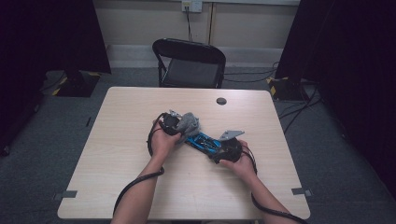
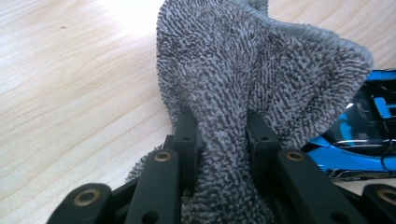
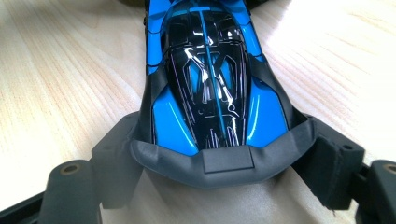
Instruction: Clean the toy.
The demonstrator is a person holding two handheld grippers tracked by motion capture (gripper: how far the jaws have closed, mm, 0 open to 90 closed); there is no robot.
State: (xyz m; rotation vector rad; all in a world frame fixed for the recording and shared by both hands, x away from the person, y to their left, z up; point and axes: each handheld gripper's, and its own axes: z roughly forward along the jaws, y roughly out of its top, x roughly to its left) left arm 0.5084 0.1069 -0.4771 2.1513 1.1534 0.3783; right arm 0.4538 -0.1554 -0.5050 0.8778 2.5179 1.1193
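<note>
A blue and black toy car [image 1: 203,142] lies in the middle of the wooden table [image 1: 130,116]. My right gripper [image 1: 217,149] is shut on its rear end. In the right gripper view the jaws press both sides of the car [image 3: 210,79] beside its grey spoiler, with the right gripper [image 3: 224,161] low over the tabletop. My left gripper [image 1: 179,129] is shut on a grey fluffy cloth [image 1: 189,123] bunched against the car's far end. In the left gripper view the cloth [image 2: 243,70] stands up between the left gripper's [image 2: 223,133] jaws, and the car [image 2: 364,140] lies just to its right.
A small dark round disc [image 1: 221,101] lies near the table's far edge. A black folding chair [image 1: 189,63] stands beyond the table. Grey tape tabs [image 1: 65,194] mark the near corners. Cables run over the floor at the right.
</note>
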